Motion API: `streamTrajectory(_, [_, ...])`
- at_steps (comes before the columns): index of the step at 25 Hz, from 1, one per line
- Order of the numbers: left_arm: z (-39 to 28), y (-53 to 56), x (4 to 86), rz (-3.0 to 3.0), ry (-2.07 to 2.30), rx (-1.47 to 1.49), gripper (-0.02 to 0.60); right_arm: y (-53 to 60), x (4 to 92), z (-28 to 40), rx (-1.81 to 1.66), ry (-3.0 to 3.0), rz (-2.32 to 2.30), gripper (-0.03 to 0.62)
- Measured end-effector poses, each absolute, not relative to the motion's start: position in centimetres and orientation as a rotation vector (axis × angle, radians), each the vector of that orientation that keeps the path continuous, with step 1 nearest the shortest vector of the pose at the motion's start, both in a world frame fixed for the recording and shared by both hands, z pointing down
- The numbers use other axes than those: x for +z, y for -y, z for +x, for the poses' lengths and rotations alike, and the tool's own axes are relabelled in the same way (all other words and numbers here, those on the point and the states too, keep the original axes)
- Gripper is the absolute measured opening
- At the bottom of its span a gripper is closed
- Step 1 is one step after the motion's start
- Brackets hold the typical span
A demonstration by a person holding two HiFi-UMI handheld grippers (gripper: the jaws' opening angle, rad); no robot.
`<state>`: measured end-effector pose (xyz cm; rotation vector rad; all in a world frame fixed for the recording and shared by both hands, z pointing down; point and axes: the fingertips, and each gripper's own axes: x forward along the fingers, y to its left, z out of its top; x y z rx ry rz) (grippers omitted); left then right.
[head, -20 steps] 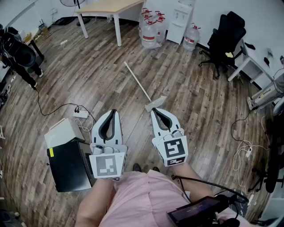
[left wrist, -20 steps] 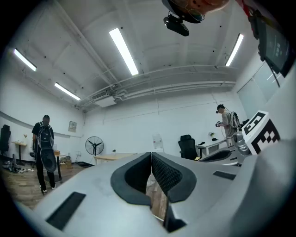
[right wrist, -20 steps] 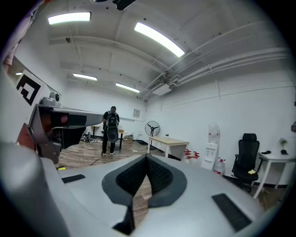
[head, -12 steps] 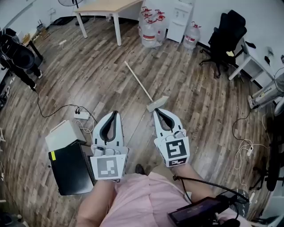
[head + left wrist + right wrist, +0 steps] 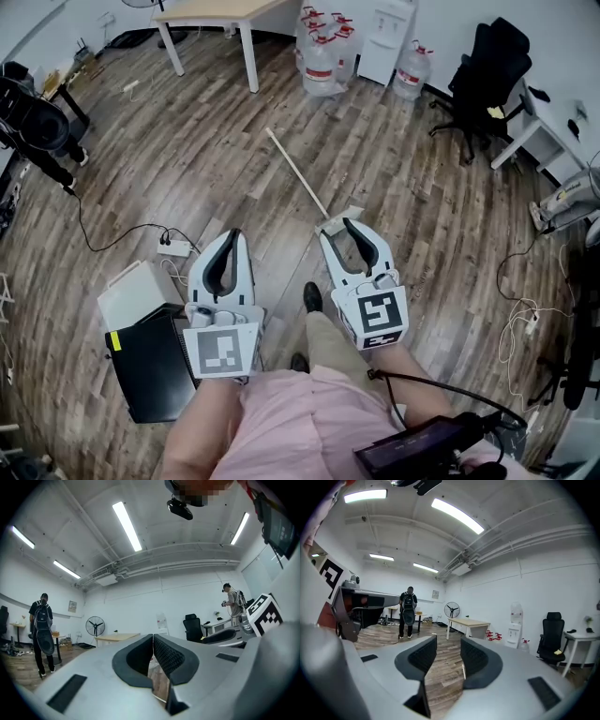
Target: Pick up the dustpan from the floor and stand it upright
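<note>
Right gripper (image 5: 339, 231), jaws parted, points toward the dustpan (image 5: 302, 180).

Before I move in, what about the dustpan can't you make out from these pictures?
- Head view: the pan end of the dustpan is partly covered by the right gripper, so which way it faces is unclear.
- Right gripper view: only a thin pale sliver shows between the open fingers, too small to name.
- Left gripper view: the shut left gripper fills the lower frame; no dustpan shows.

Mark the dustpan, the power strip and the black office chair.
dustpan (image 5: 298, 173), head view, middle of its long handle.
power strip (image 5: 172, 247), head view, middle of its white body.
black office chair (image 5: 492, 61), head view, its backrest.
</note>
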<state>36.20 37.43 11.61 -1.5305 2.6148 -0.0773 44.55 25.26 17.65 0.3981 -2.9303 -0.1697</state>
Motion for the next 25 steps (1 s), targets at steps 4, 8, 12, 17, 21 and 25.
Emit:
streamTrajectory(4, [32.5, -34.1, 11.9, -1.508, -2.622, -0.072, 0.014, -21.3, 18.5, 41.0, -0.156, 2.933, 0.402, 0.164])
streamTrajectory(8, [29.0, -30.1, 12.8, -1.509, -2.673, -0.098, 0.014, -16.9, 19.0, 36.7, -0.146, 2.923, 0.375, 0.163])
streamTrajectory(12, [25.3, -25.4, 13.2, -1.502, -2.703, -0.1, 0.014, -12.2, 19.7, 32.3, -0.141, 2.908, 0.326, 0.16])
streamTrajectory(17, [20.6, -20.9, 12.3, -1.461, -2.732, -0.126, 0.014, -8.0, 19.7, 27.1, -0.143, 2.914, 0.26, 0.15])
streamTrajectory(21, [17.8, -19.2, 11.5, -1.423, -2.738, -0.105, 0.014, -5.5, 19.3, 23.9, -0.146, 2.93, 0.251, 0.144])
streamTrajectory(25, [15.0, -19.1, 11.4, -1.38, -2.751, -0.124, 0.014, -4.2, 19.2, 21.0, -0.151, 2.941, 0.245, 0.138])
